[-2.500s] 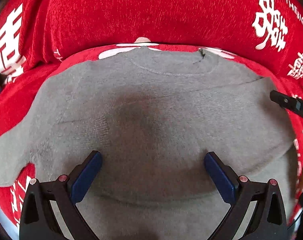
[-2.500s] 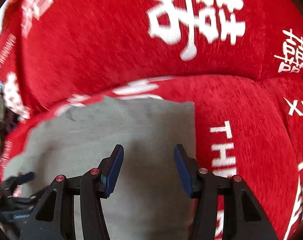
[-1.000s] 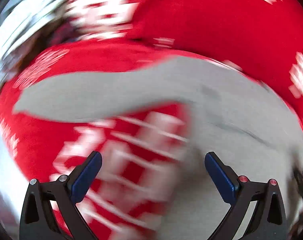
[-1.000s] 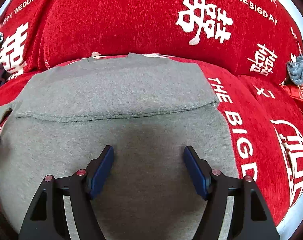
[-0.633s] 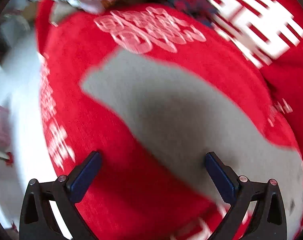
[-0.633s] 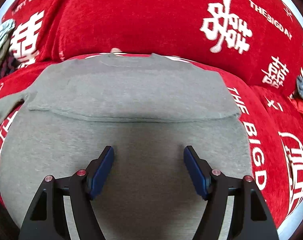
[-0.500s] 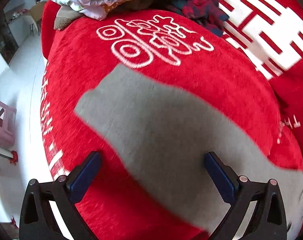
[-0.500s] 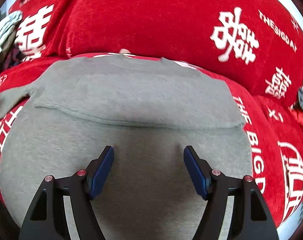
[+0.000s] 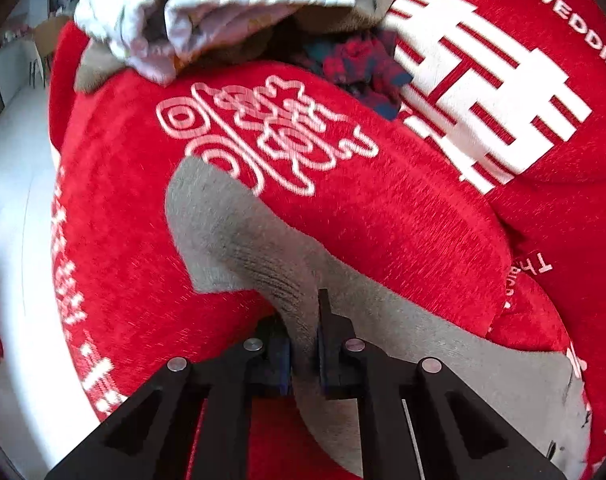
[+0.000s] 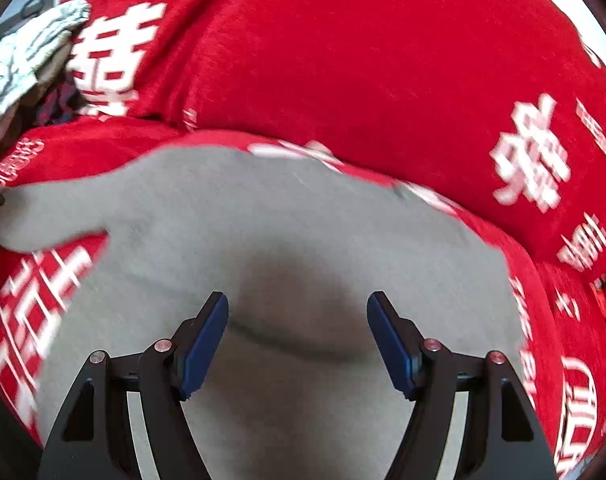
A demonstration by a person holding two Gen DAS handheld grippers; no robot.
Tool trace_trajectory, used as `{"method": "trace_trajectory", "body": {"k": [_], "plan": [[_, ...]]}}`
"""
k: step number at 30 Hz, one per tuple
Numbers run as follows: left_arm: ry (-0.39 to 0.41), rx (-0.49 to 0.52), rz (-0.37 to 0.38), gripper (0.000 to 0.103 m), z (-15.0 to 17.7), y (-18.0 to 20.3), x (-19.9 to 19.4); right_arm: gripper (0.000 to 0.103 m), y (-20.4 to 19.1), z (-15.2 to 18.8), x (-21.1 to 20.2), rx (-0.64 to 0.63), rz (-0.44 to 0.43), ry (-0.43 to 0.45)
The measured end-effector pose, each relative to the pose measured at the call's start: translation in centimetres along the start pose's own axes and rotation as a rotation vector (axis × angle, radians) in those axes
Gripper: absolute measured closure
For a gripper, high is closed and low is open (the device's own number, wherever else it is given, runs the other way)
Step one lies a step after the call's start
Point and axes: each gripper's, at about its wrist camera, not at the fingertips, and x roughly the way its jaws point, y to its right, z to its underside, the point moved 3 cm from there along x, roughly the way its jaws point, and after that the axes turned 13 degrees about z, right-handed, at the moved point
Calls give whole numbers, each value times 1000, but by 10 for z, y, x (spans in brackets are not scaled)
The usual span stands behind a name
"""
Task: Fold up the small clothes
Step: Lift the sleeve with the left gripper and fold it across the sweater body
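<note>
The left hand-held gripper (image 9: 303,336) was clamped on the grey garment's sleeve (image 9: 239,248), with the cuff edge ahead of it on the red sofa cover (image 9: 383,208). The right hand-held gripper (image 10: 297,332) stood wide above the grey garment (image 10: 303,232), gripping nothing, with the garment's right edge lying just right of it.

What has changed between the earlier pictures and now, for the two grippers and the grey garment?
The left gripper swung off the grey garment's body to its outstretched sleeve and closed; it was wide open half a second ago and now pinches the sleeve. The right gripper stayed open over the body, holding nothing. The garment still lies on the red cover.
</note>
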Motion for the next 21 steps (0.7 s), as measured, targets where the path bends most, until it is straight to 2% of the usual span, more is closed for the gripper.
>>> {"method": "trace_trajectory", "body": {"k": [4,7,10,12,13,16,21], "plan": [[45,51,14,92,-4,8,-25,28,-46,-42,17,-53,-50,2],[52,64,37,92,-10,12,-37,28,-89,-68,41,-88,-95,-39],[55,85,49,92,-12,17,-44,28,-123,-77,72,-105,-67,-119],[66,108,39,92,-13,21,-47,29,-148,-77,83,-131,-119,-171],[65,120,42,92,-13,24,-48,29,-155,-79,78,-139,-133,-150],[48,132,48,92,-12,32,-47,29,-156,-80,56,-135,-270,-114],[23,155,70,92,-3,53,-48,29,-105,-69,42,-71,-170,-75]]}}
